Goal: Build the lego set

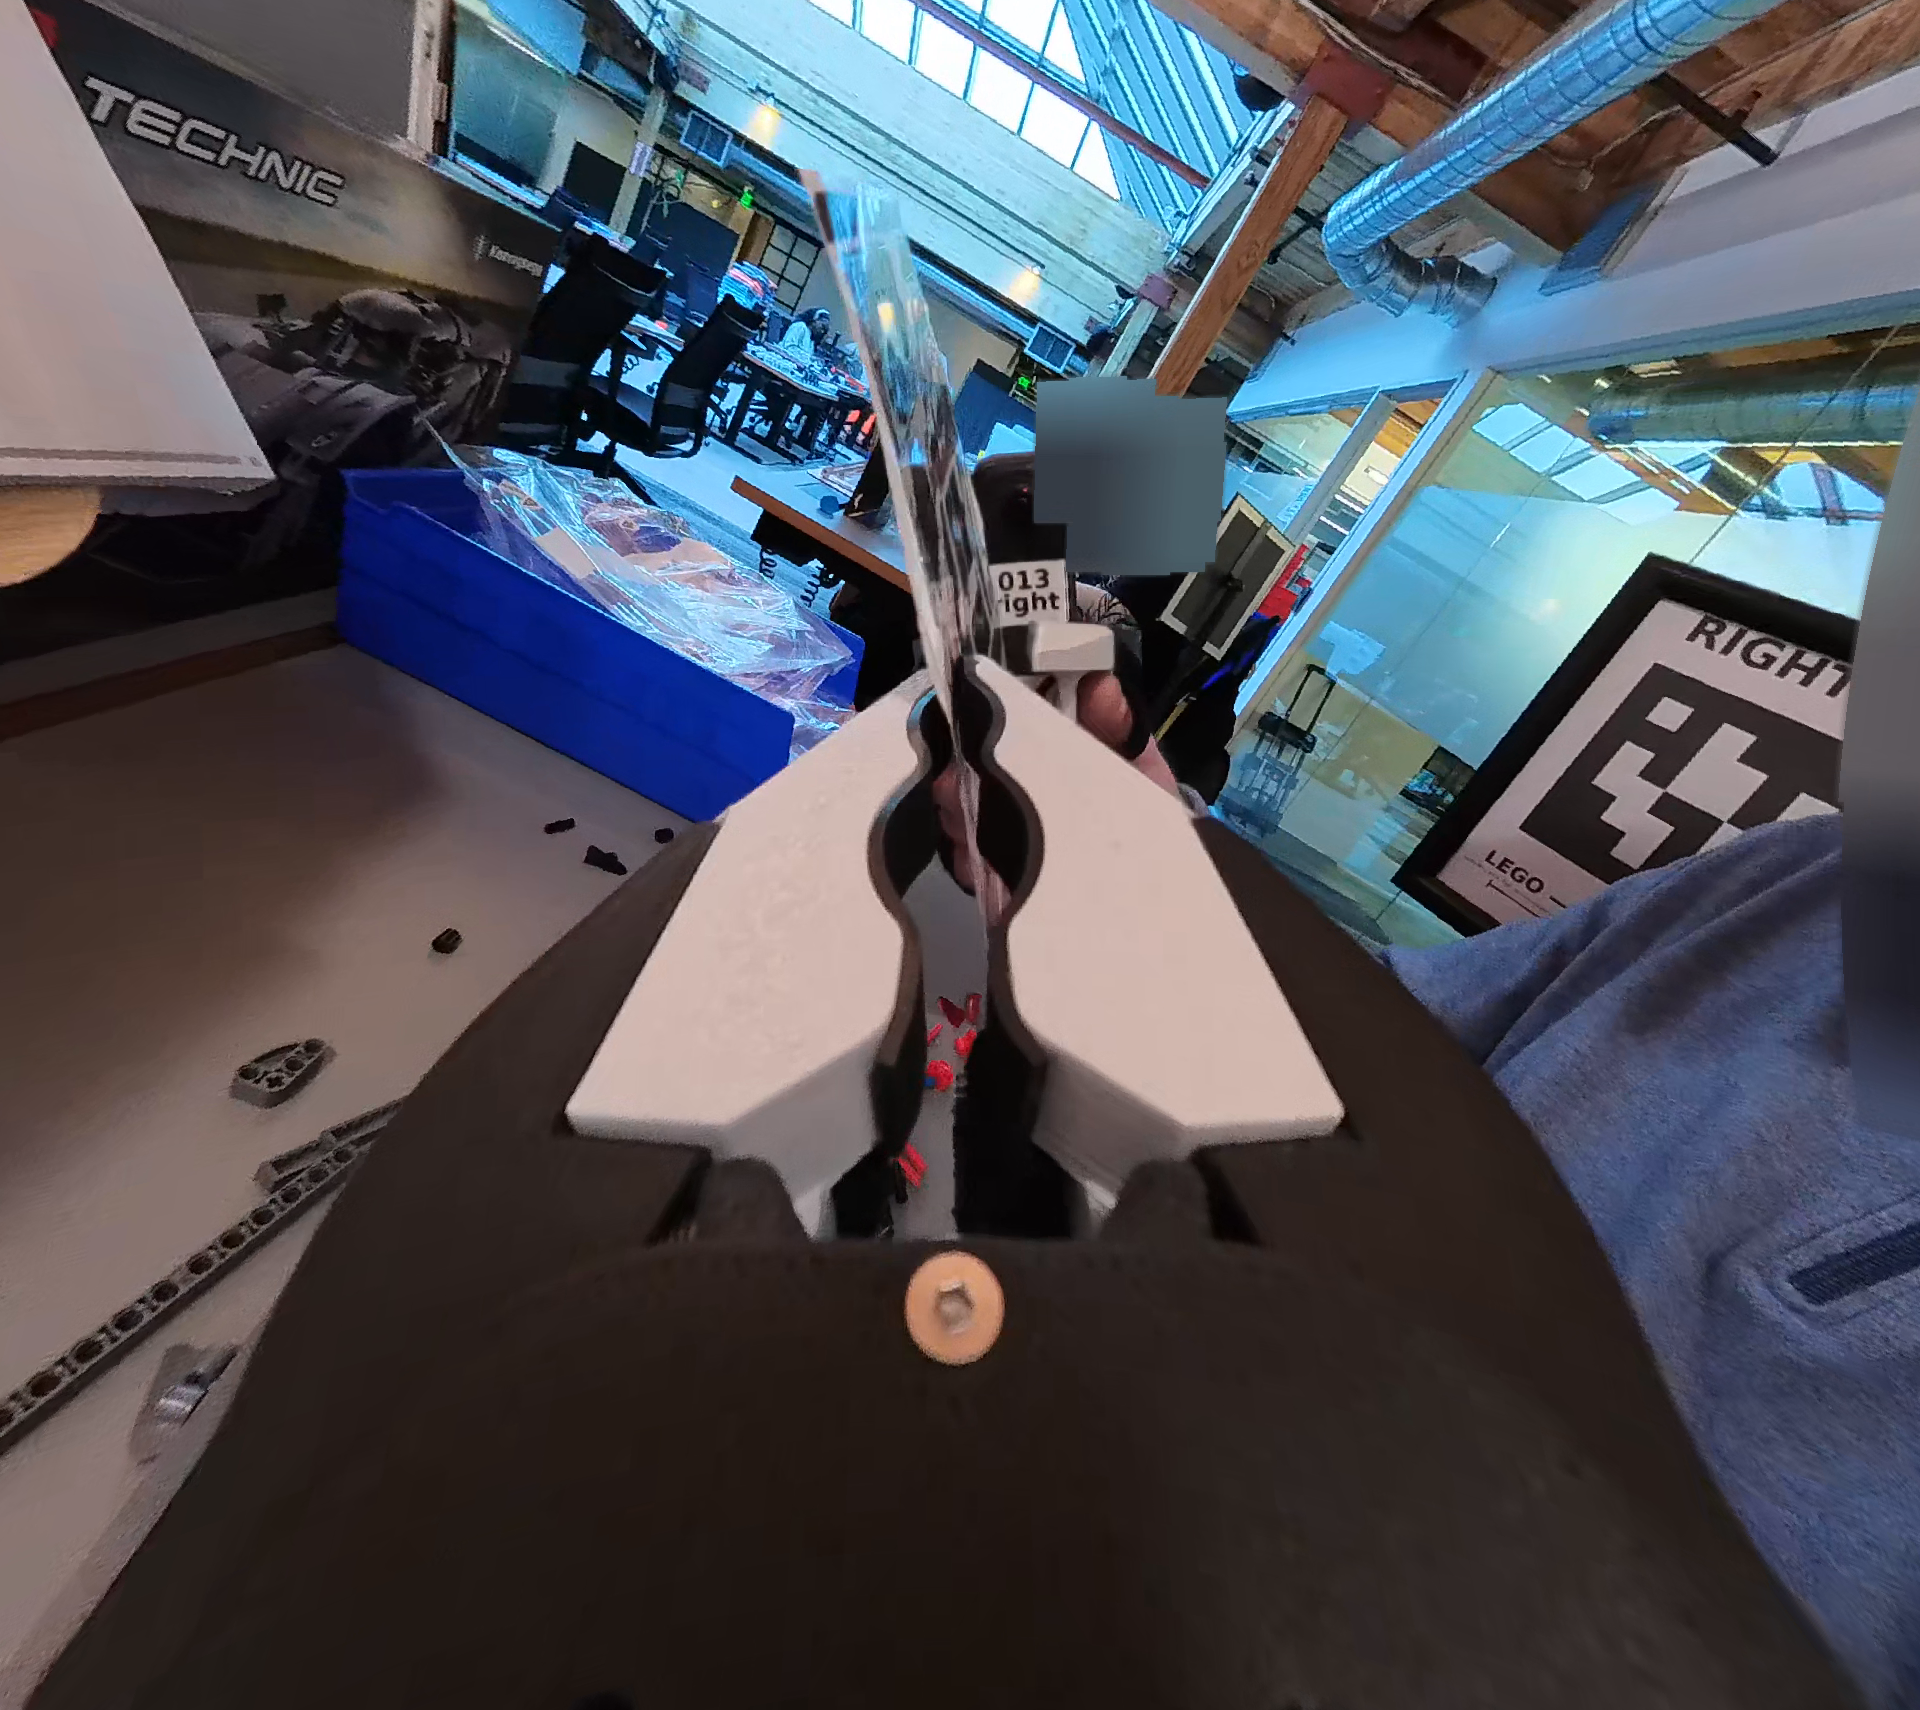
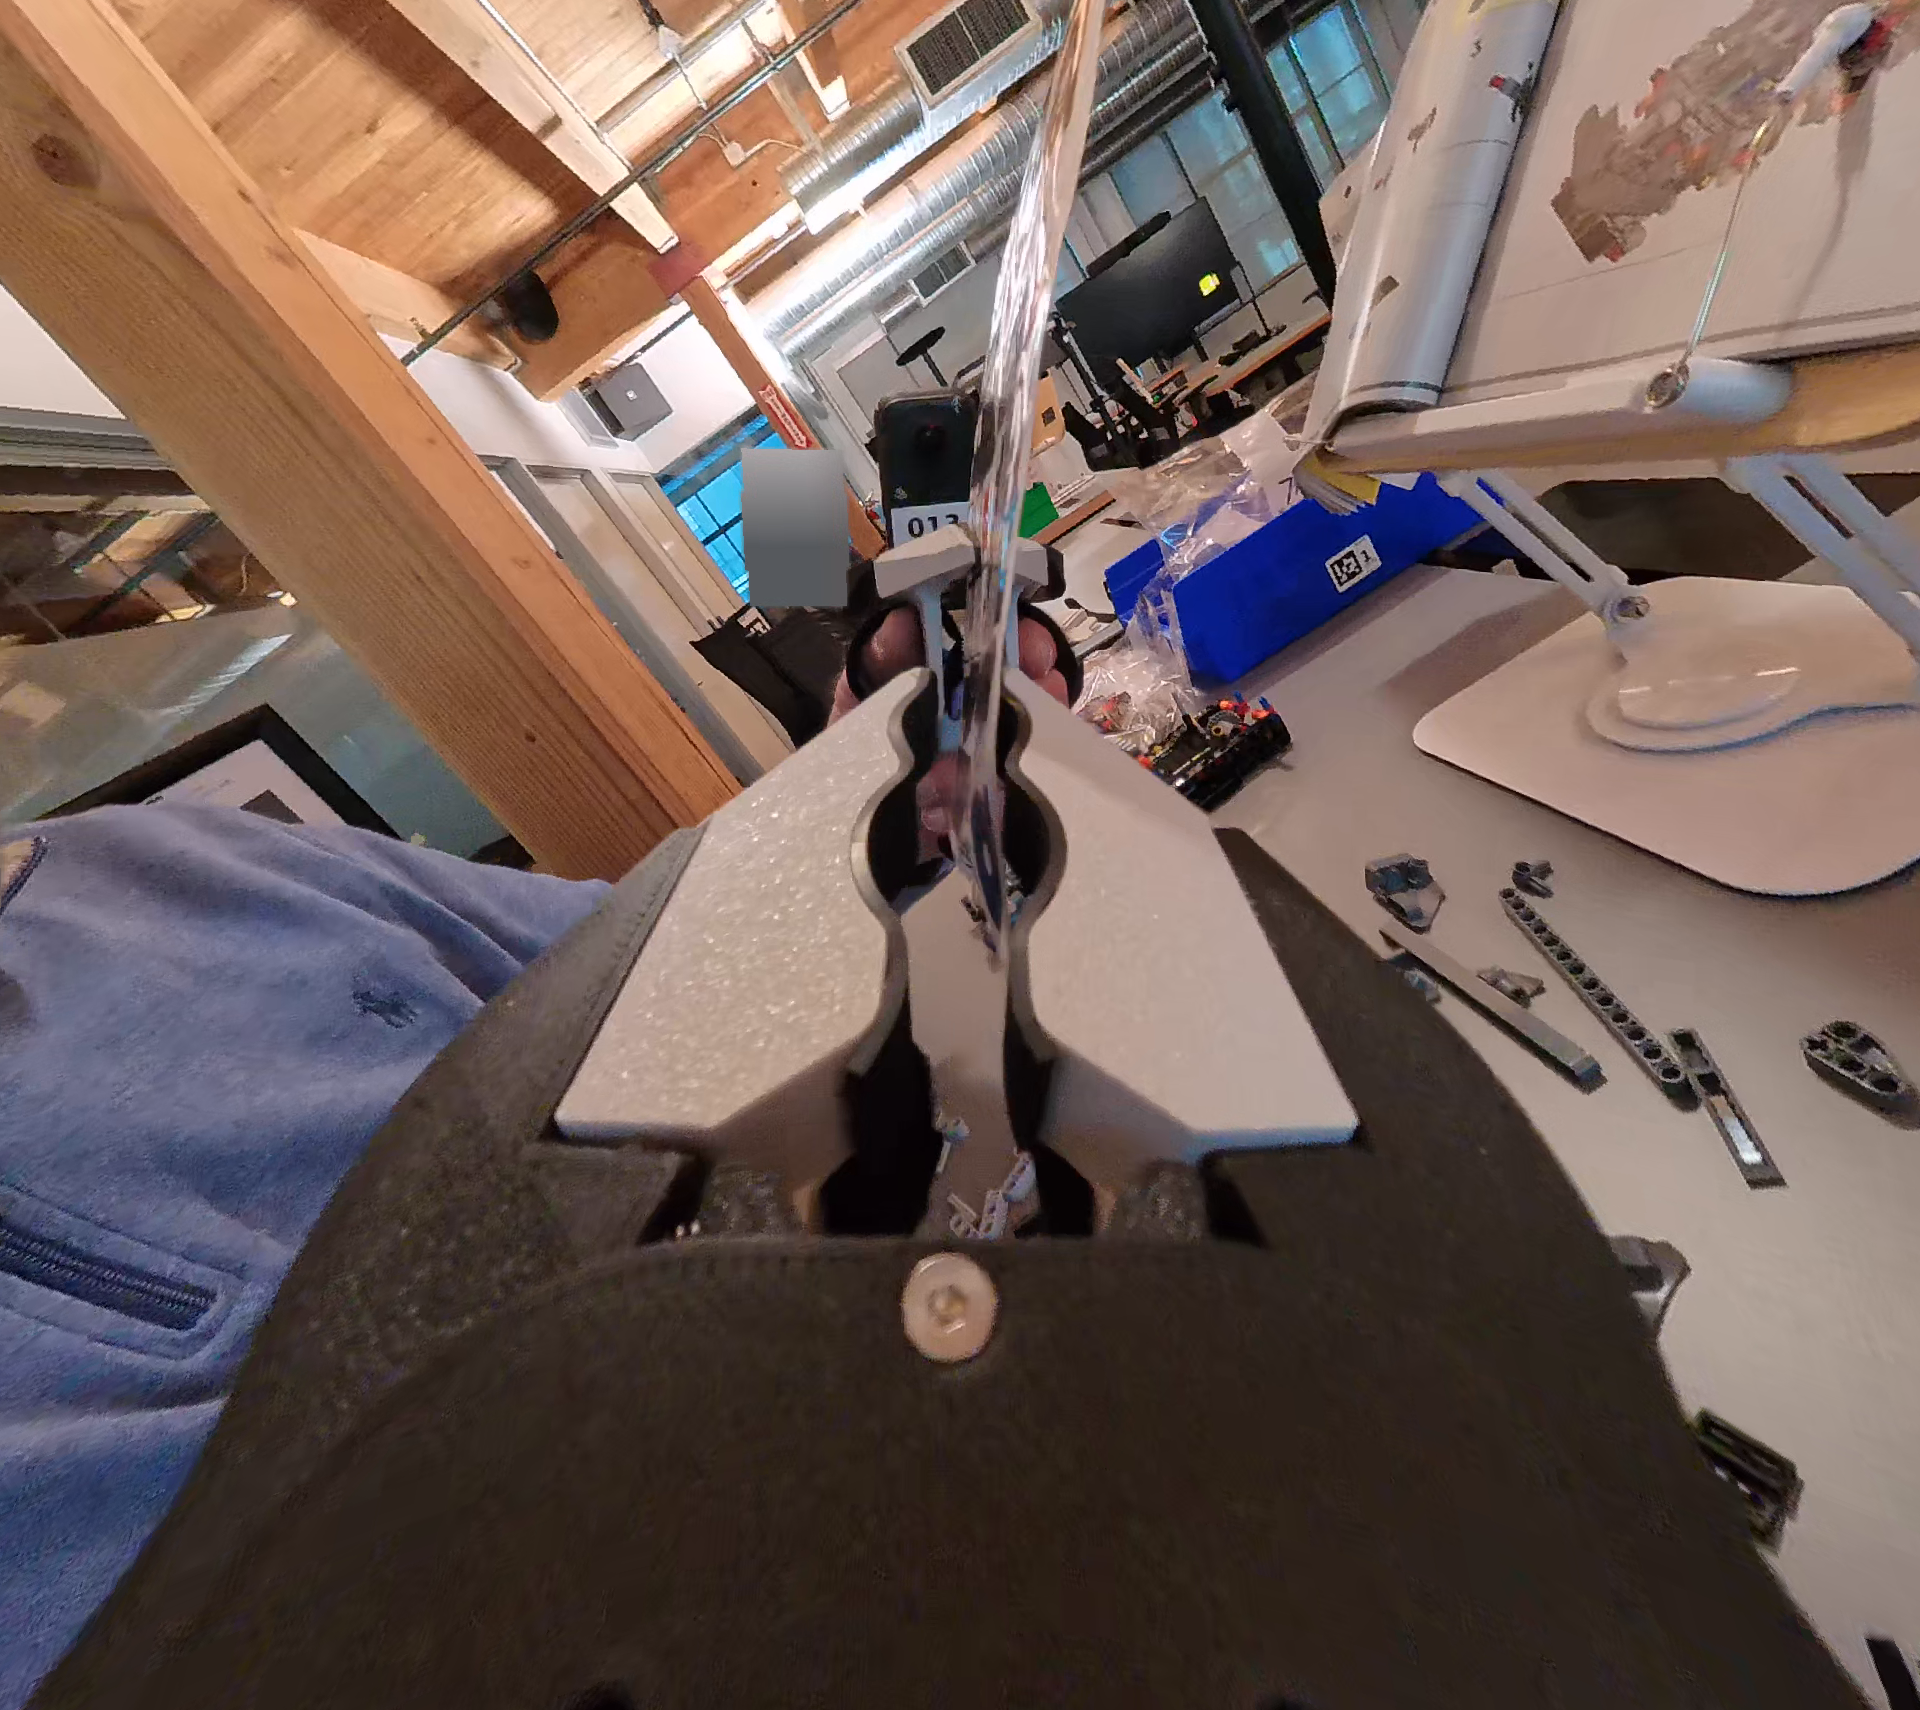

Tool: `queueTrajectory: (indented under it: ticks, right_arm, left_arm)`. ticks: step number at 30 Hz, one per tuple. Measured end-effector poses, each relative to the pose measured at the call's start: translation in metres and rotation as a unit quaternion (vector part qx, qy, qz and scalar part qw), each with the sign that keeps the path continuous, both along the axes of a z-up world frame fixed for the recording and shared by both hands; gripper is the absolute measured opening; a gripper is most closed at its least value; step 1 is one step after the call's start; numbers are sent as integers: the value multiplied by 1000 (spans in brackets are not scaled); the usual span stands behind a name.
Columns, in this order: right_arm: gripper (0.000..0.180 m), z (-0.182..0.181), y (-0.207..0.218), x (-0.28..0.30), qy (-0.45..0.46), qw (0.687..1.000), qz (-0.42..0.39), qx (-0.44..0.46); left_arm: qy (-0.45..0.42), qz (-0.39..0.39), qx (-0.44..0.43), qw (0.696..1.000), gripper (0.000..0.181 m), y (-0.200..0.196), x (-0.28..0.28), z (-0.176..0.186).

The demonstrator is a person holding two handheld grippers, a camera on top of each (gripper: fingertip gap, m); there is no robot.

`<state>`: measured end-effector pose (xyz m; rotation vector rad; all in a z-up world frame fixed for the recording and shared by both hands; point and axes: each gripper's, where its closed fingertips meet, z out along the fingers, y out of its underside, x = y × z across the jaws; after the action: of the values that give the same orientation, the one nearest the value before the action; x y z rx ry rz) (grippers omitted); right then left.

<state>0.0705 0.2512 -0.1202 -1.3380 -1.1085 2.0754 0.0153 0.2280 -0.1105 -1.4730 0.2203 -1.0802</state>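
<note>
My left gripper point(image 1: 961, 684) is shut on the edge of a clear plastic bag point(image 1: 894, 372) that stands up edge-on between the jaws. Small red pieces point(image 1: 951, 1037) show low in the gap. My right gripper point(image 2: 961, 694) is shut on the clear bag point(image 2: 1039, 206) from the opposite side. The grippers face each other closely above the grey table point(image 1: 312, 829). The right gripper point(image 1: 1060, 652) shows just beyond the bag in the left wrist view. The left gripper point(image 2: 956, 569) shows likewise in the right wrist view.
A blue bin point(image 1: 540, 621) with more bags stands at the back. Grey beams point(image 2: 1590, 985), a dark piece point(image 2: 1860, 1063) and black pins point(image 1: 597, 855) lie loose on the table. A black partial assembly point(image 2: 1216, 741) sits near an instruction book point(image 2: 1662, 154) on a white stand point(image 2: 1683, 725). The tips of one gripper are about 7 cm away from the tips of the other.
</note>
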Motion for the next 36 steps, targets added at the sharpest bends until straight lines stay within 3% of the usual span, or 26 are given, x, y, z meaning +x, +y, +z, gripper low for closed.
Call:
queueTrajectory:
  ticks: [29,32,36]
  right_arm:
    - [0,-10,13,-25,-5,1000,15,-15]
    - [12,-13,13,-25,-2,999,28,-29]
    - [11,-14,16,-22,9,999,32,-39]
  left_arm:
    - [-9,33,-2,999,0,-3,-20,-3]
    - [-14,34,-1,999,0,-2,-22,-3]
    - [-18,35,1,999,0,-1,-24,-2]
